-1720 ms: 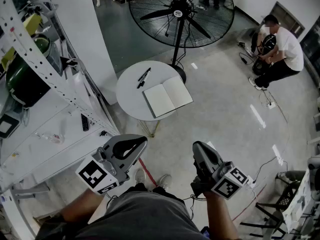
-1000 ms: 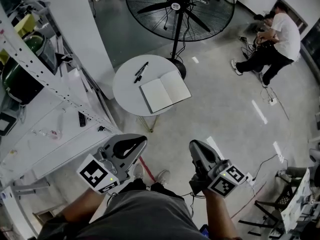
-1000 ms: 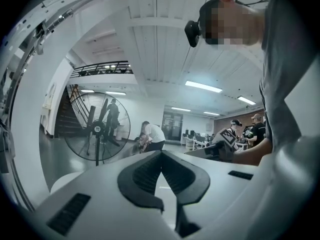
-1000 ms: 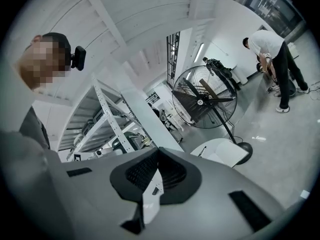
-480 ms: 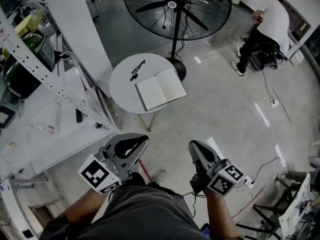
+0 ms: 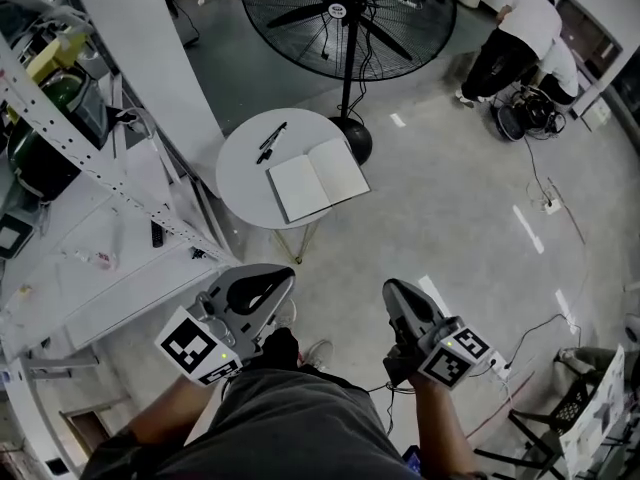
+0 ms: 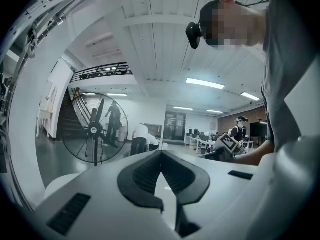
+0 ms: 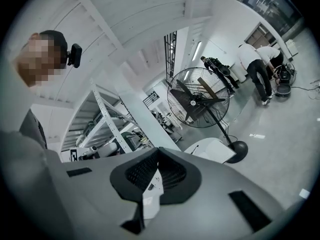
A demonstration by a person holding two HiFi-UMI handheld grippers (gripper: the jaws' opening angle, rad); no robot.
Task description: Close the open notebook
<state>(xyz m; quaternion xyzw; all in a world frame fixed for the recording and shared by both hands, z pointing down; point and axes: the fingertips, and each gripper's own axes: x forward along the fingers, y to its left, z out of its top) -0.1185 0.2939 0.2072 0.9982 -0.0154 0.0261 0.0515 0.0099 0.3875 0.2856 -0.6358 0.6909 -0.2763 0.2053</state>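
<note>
Currently, the left gripper [image 6: 284, 276] is hovering low in the head view, its jaws pressing together on nothing. Well beyond it, the notebook [image 6: 318, 179] is lying open on the round table [image 6: 240, 173], just right of the pens [image 6: 270, 140]. Its spread is running lower left to upper right, with the spine pointing up and slightly left. The right gripper [image 6: 392, 290] is likewise holding its jaws closed and empty.

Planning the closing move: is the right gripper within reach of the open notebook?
Probably not: the right gripper is well back from the round table, with bare floor between it and the notebook. Nothing blocks a step closer.
</note>
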